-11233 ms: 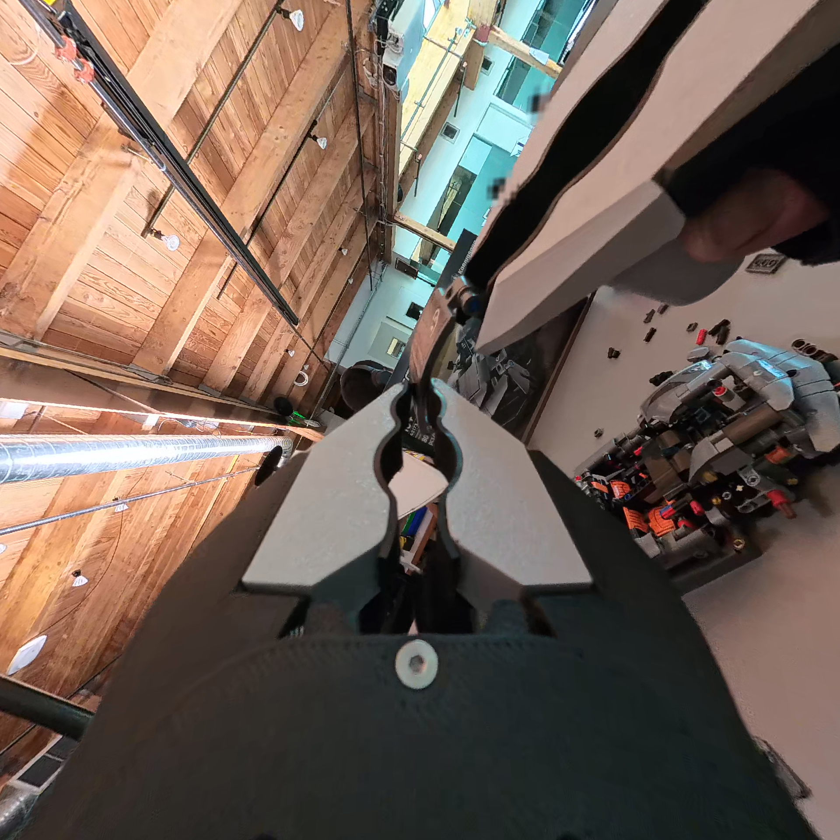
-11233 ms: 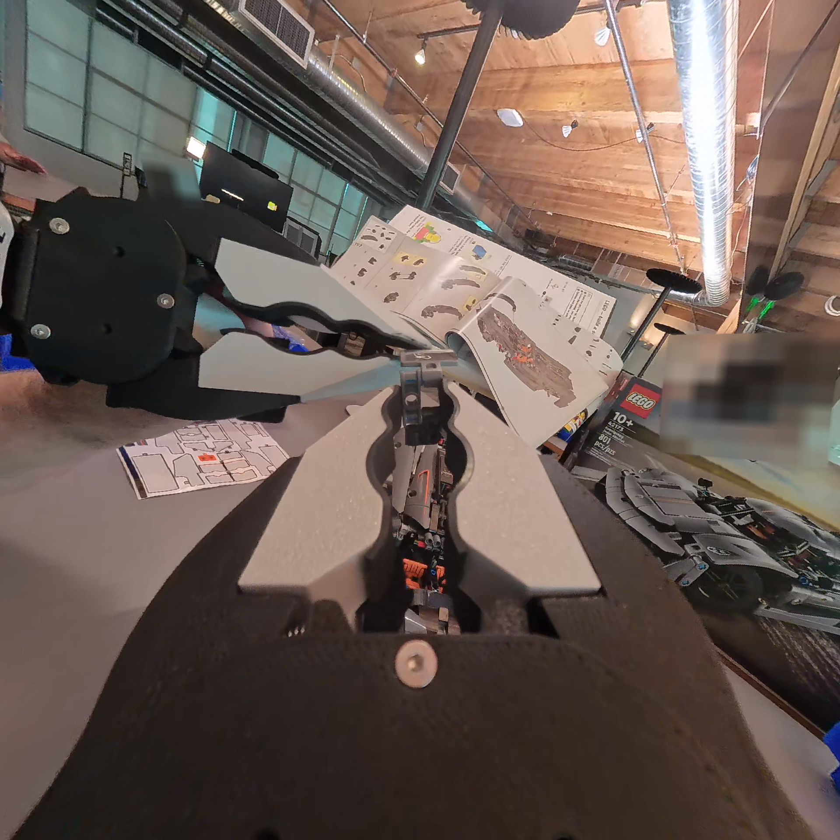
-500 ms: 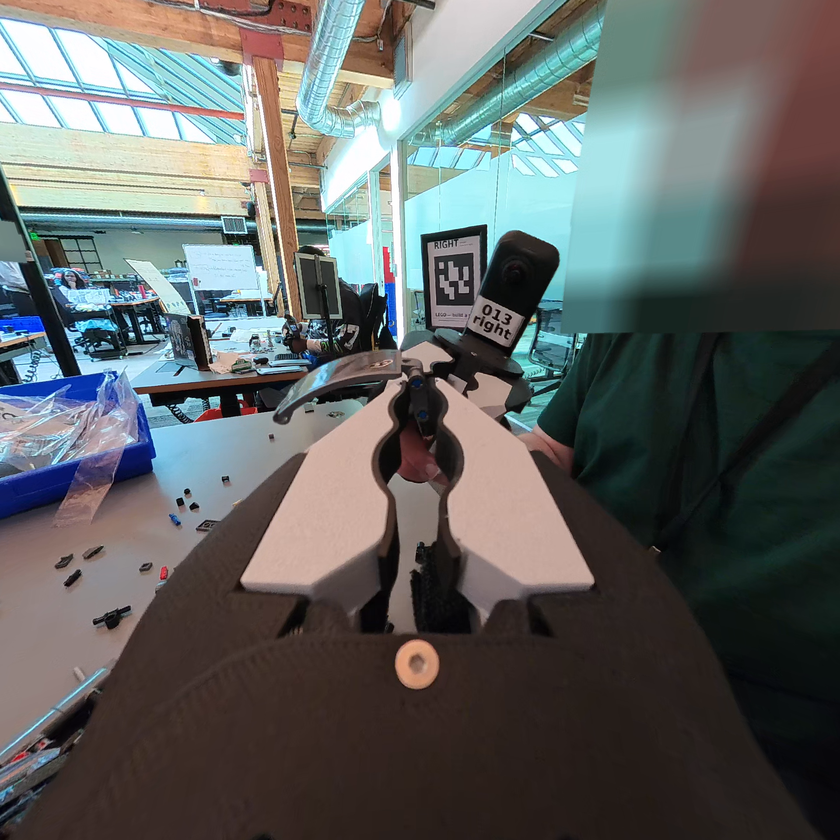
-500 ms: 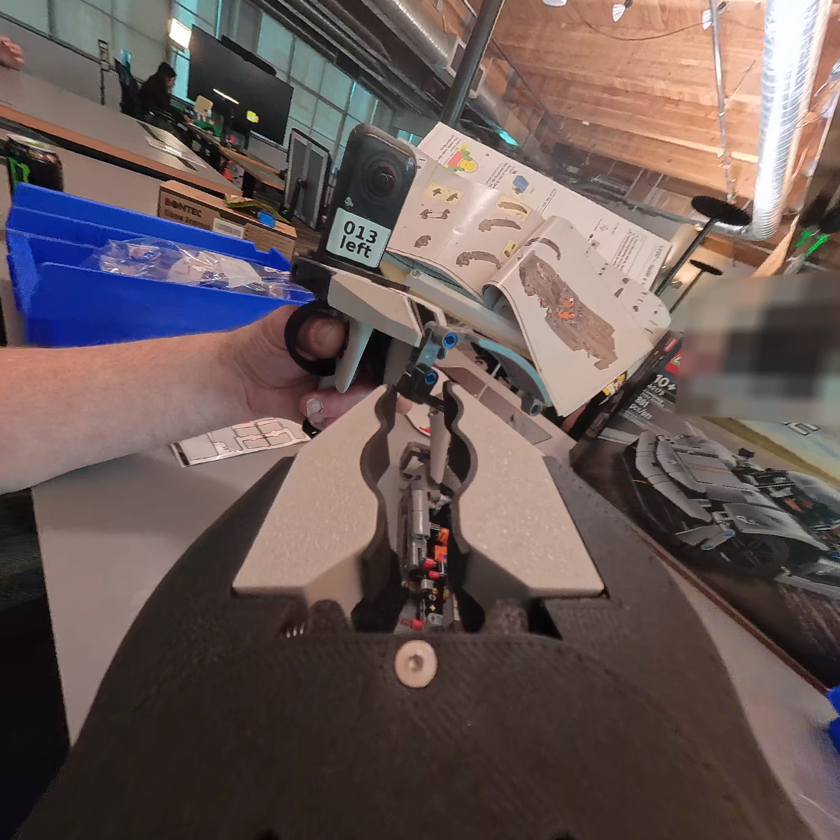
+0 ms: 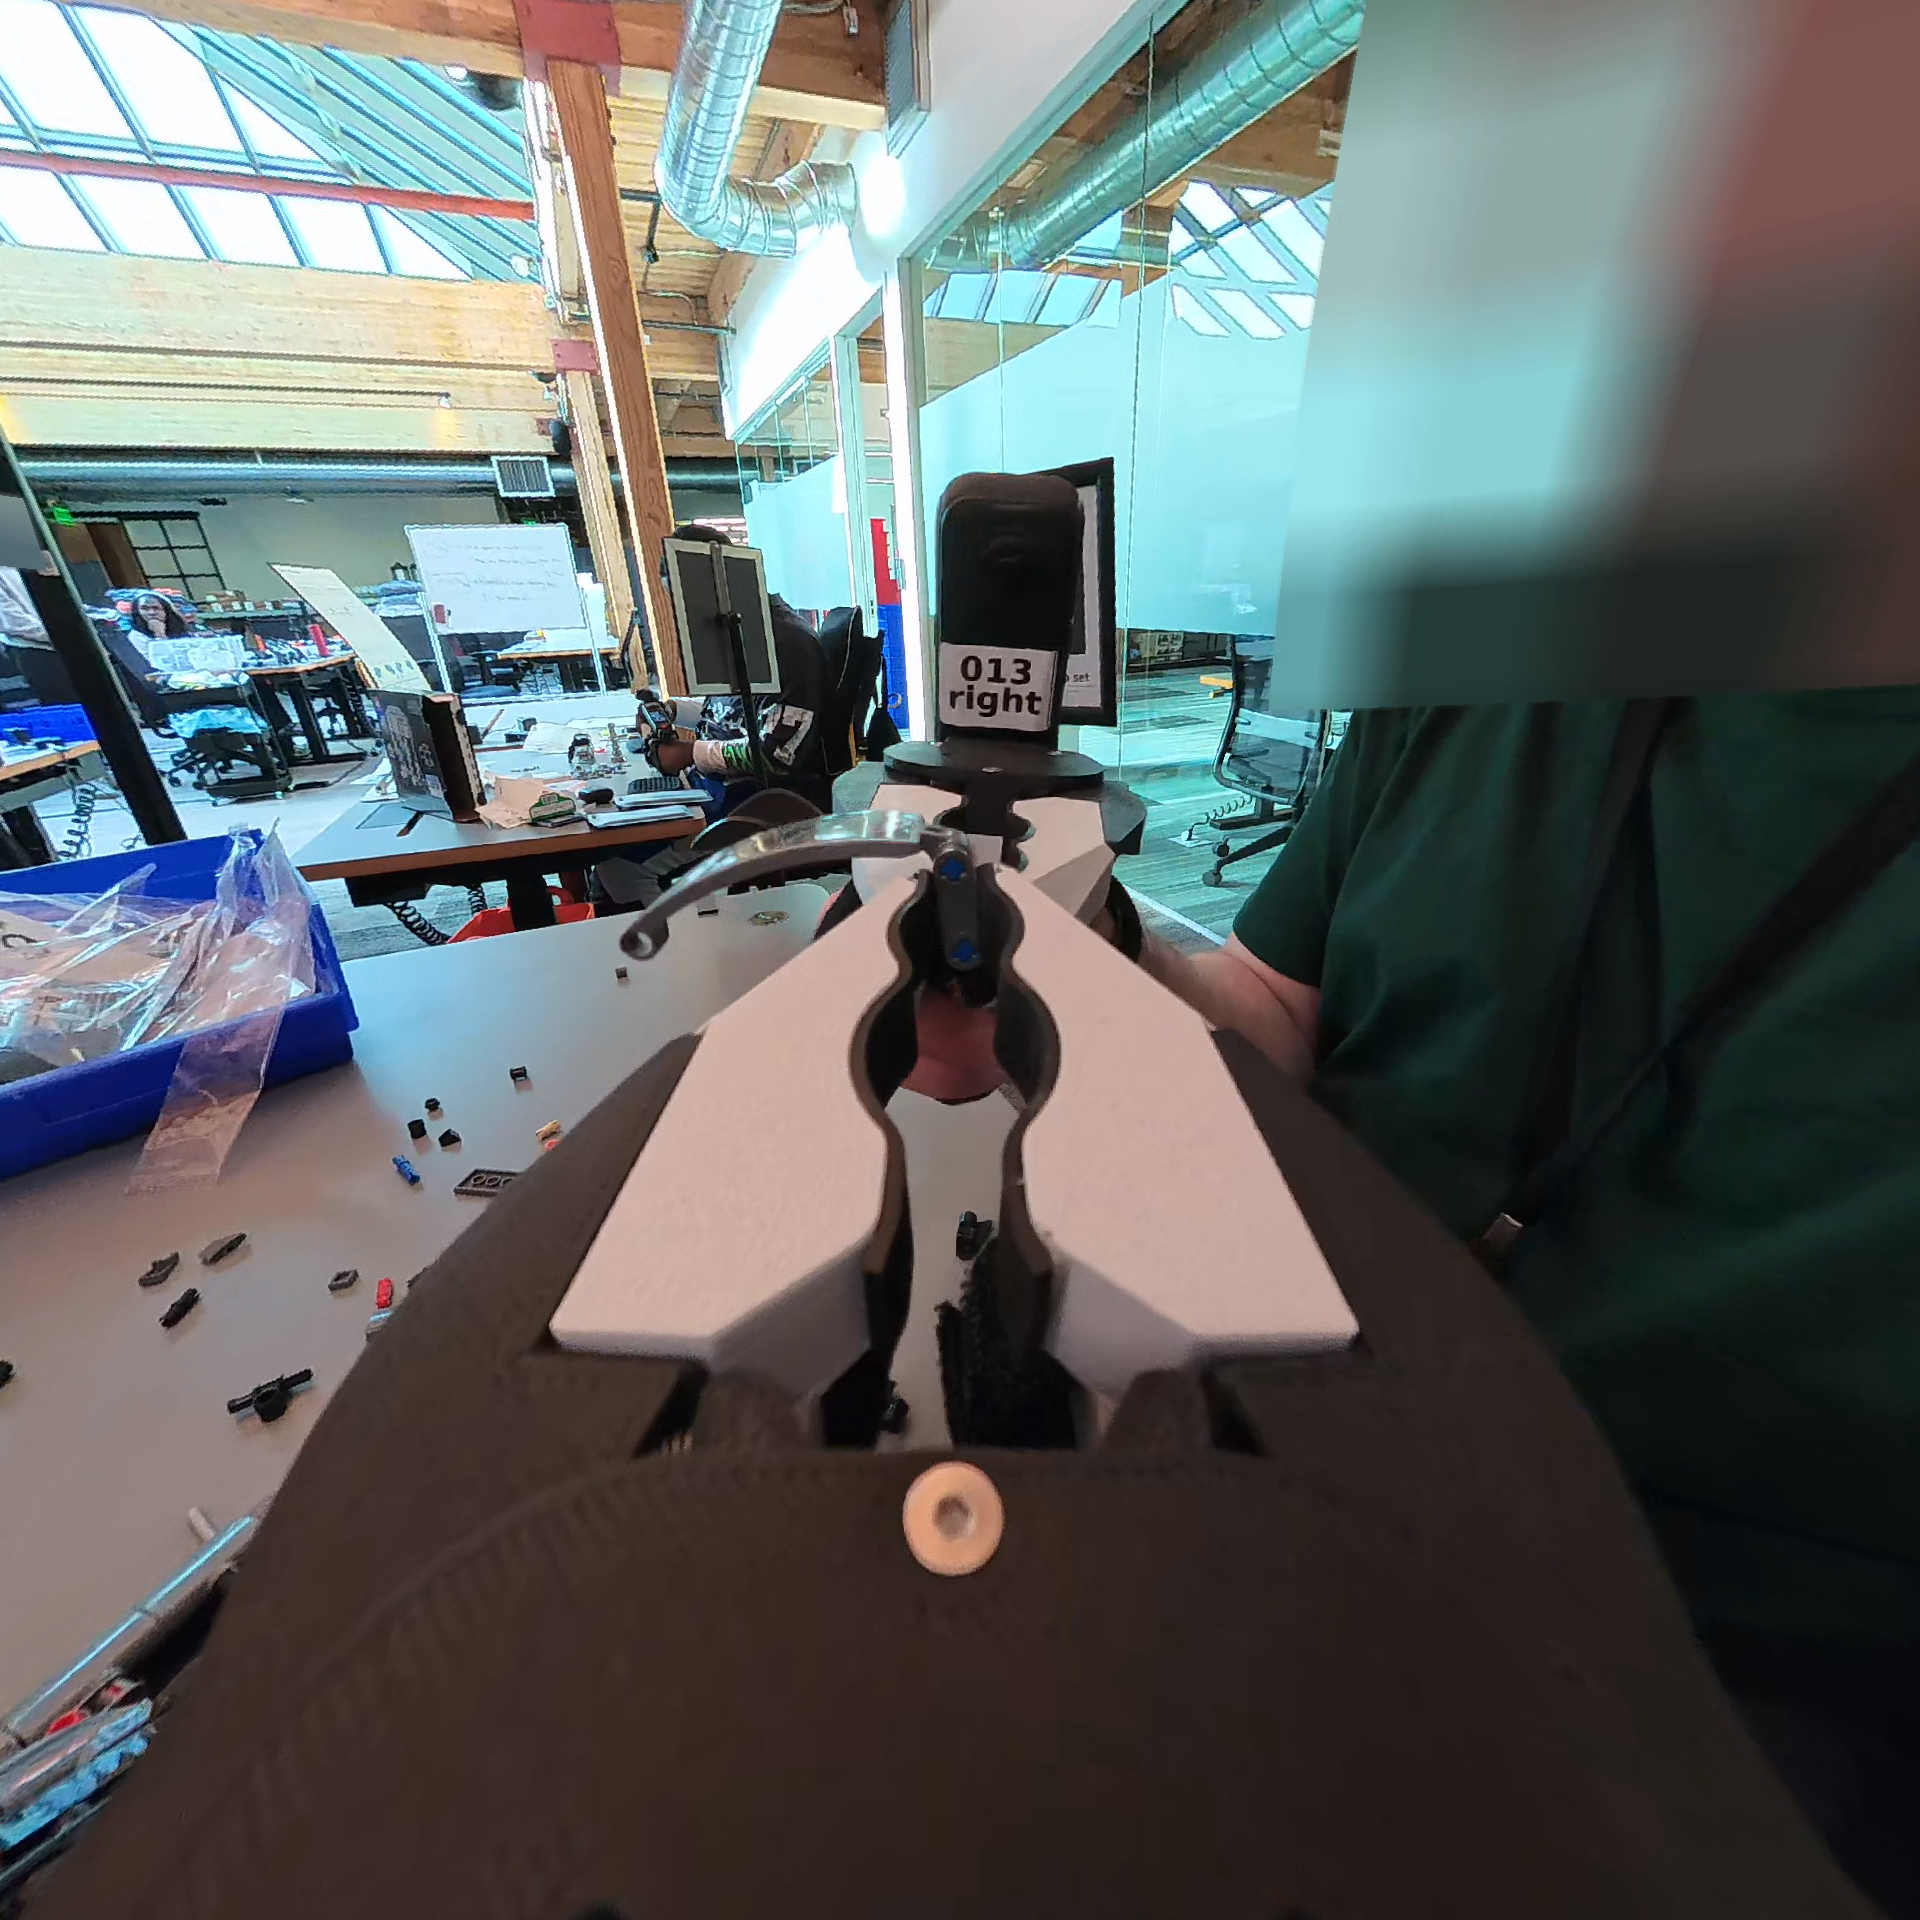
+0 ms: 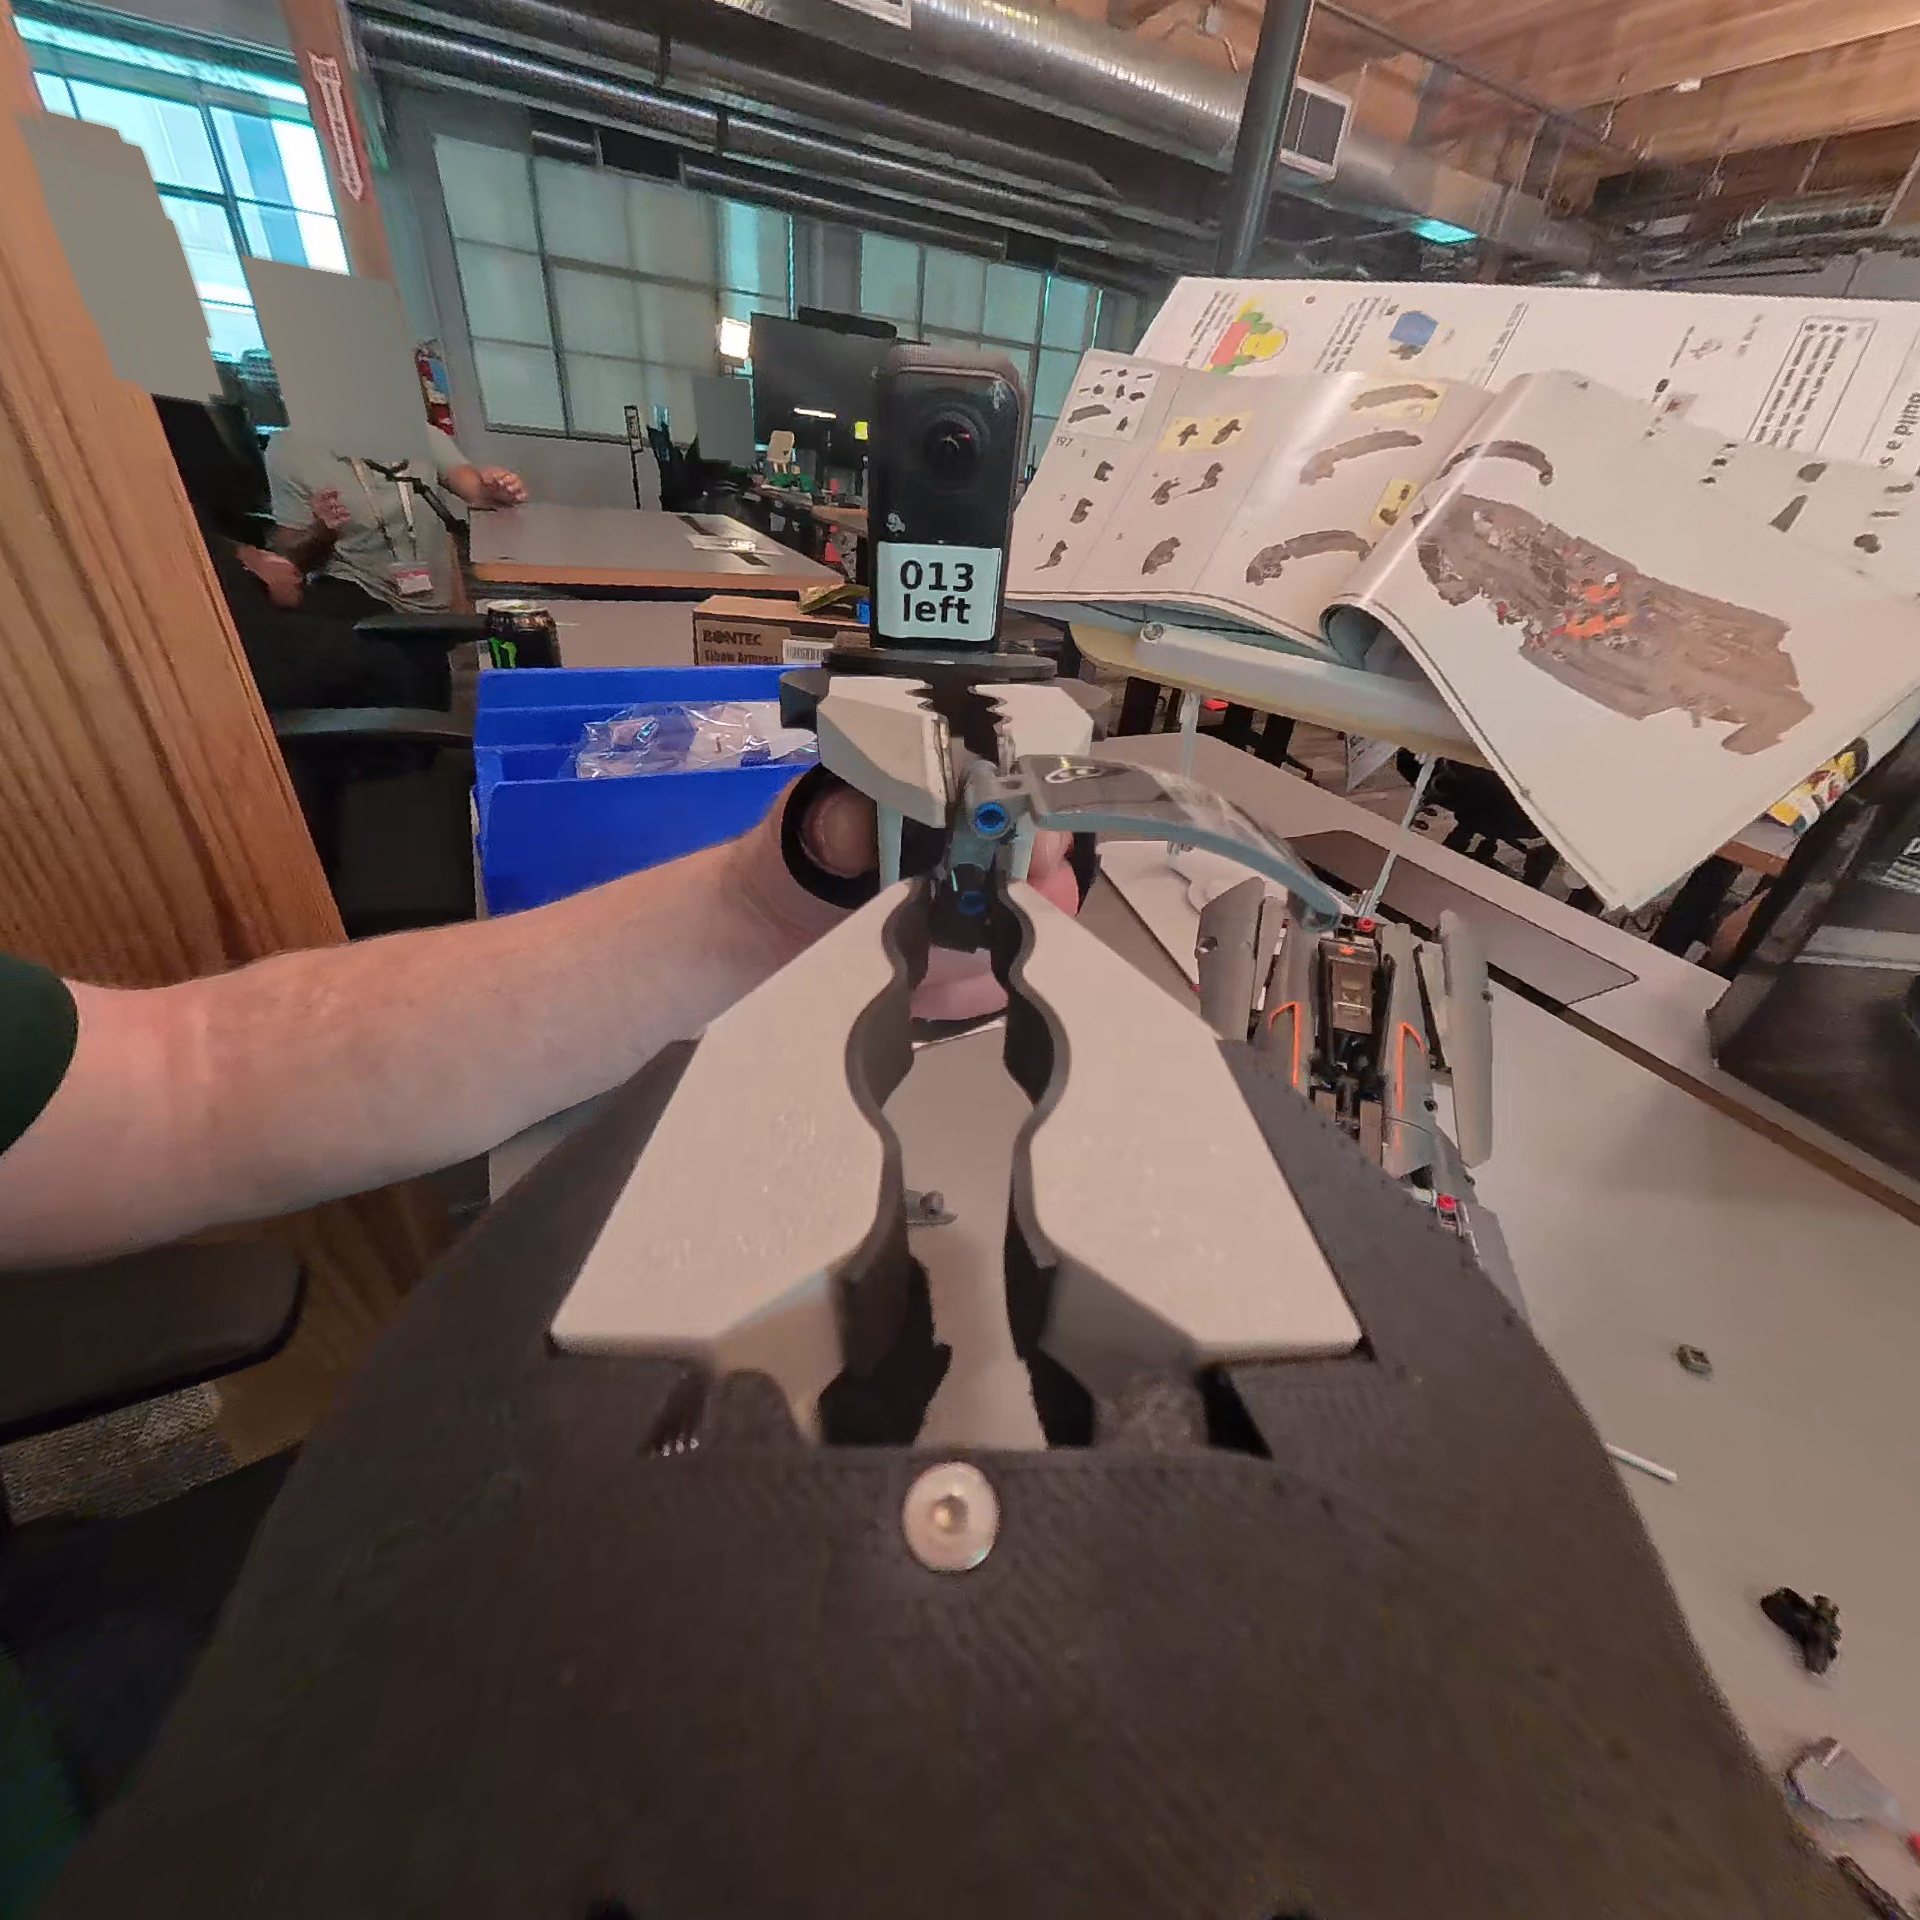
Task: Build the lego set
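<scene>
A curved grey panel (image 5: pixel 769 852) on a small dark connector with blue pins (image 5: pixel 956 914) hangs in the air between the two grippers, which face each other tip to tip. My left gripper (image 5: pixel 956 894) is shut on the connector. My right gripper (image 6: pixel 961 904) is shut on the connector's (image 6: pixel 982 831) lower end, and the panel (image 6: pixel 1153 810) arcs to the right. The other gripper shows in each view: the right one (image 5: pixel 987 821) and the left one (image 6: pixel 956 748), held by a hand. The part-built grey and orange car (image 6: pixel 1351 1018) stands on the table below.
An open instruction booklet (image 6: pixel 1455 499) rests on a stand at the back right, beside the dark set box (image 6: pixel 1829 987). A blue bin (image 5: pixel 156 997) holds plastic bags. Loose small pieces (image 5: pixel 270 1392) lie scattered on the grey table (image 5: pixel 468 1039). A person in green stands close on the right. Both grippers' tips are close together, under 4 cm apart.
Since 0.5 s ago both grippers have levelled and turned to face each other squarely, the panel still between them. Earlier, only a small grey piece was held.
</scene>
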Tool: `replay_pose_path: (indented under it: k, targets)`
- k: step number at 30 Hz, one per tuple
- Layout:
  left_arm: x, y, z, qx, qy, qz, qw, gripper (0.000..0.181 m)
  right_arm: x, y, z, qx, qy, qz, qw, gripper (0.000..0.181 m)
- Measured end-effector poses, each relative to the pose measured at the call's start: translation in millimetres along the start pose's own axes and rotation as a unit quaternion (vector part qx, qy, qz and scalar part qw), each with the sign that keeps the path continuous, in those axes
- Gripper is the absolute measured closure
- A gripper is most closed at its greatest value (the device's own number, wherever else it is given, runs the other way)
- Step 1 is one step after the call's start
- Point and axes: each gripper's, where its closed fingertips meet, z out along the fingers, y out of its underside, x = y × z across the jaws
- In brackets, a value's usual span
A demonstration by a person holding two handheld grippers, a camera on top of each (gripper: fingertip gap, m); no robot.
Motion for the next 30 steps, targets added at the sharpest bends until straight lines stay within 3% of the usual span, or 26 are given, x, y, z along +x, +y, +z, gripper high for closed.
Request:
replay_pose_path:
  k: [30]
  targets:
    - [-14.2, -10.8, -10.2, 0.021, -0.055, 0.01, 0.998, 0.17, 8.6, -5.4, -10.4, 0.015, -0.007, 0.022, 1.0, 0.175]
